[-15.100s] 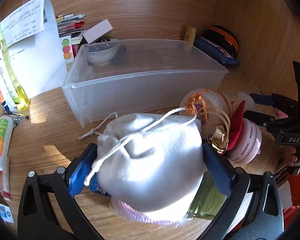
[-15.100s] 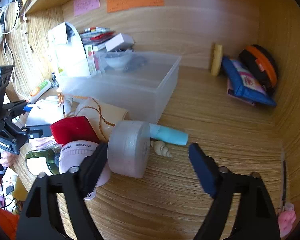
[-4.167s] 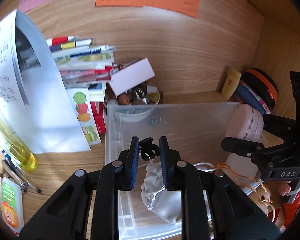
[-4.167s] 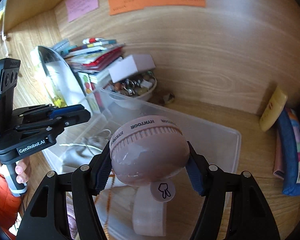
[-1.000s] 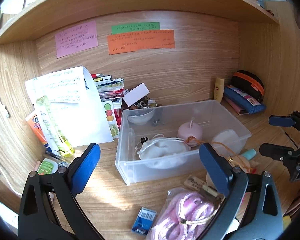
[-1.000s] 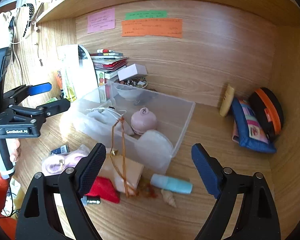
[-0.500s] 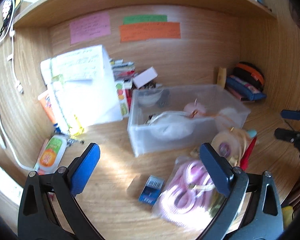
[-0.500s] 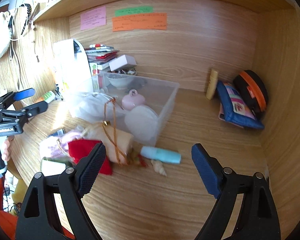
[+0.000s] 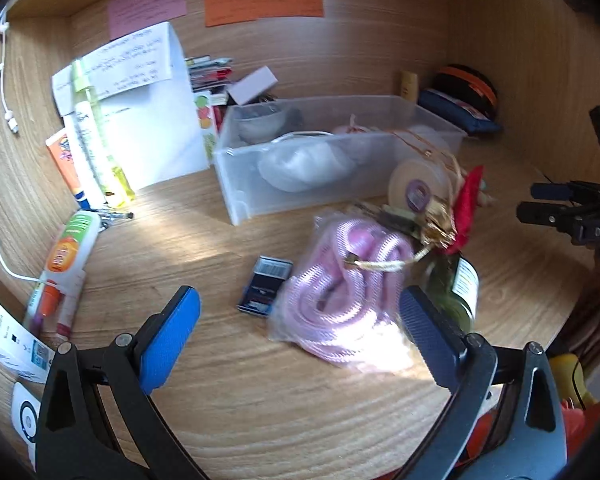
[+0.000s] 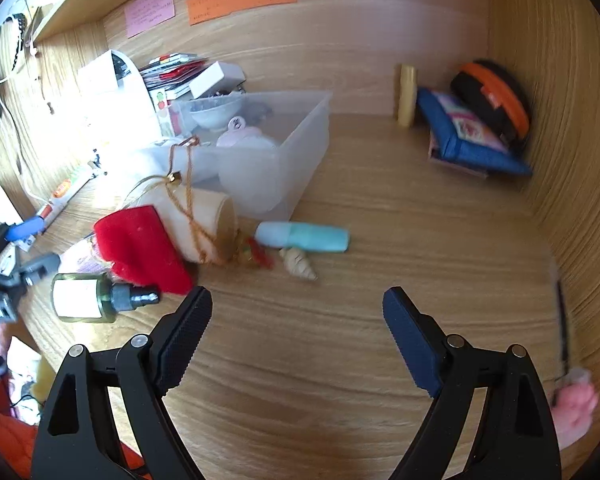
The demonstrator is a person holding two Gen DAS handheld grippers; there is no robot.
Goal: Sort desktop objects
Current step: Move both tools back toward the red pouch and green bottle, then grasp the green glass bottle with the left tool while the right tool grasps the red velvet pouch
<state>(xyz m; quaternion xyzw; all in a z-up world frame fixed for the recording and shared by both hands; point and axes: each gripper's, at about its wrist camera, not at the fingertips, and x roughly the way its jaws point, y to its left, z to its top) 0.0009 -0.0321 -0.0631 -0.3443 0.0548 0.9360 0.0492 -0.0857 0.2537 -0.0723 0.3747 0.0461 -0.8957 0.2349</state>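
A clear plastic bin (image 9: 252, 190) (image 10: 308, 136) stands on the wooden desk and holds a white pouch (image 9: 300, 164), a pink round case (image 10: 240, 132) and a white bowl (image 10: 212, 114). In front of it lie a bagged pink coiled cable (image 9: 352, 300), a small dark blue card box (image 9: 266, 284), a cream roll tied with gold cord (image 10: 204, 216), a red pouch (image 10: 140, 248), a green glass bottle (image 10: 92, 298), a teal tube (image 10: 304, 236) and a seashell (image 10: 298, 262). My left gripper (image 9: 296, 334) is open just before the cable. My right gripper (image 10: 296, 328) is open above bare desk, near the seashell.
Papers and a yellow-green bottle (image 9: 100, 136) lean at the left, with tubes (image 9: 66, 248) on the desk. Books and a white box (image 9: 252, 84) stand behind the bin. A blue pouch (image 10: 468, 136), an orange-black case (image 10: 492, 98) and a yellow tube (image 10: 406, 94) fill the right corner.
Both grippers have pulled back from the bin and dropped toward the desk. The left one now hovers close over the pink cable; the right one is lower, near the shell and tube.
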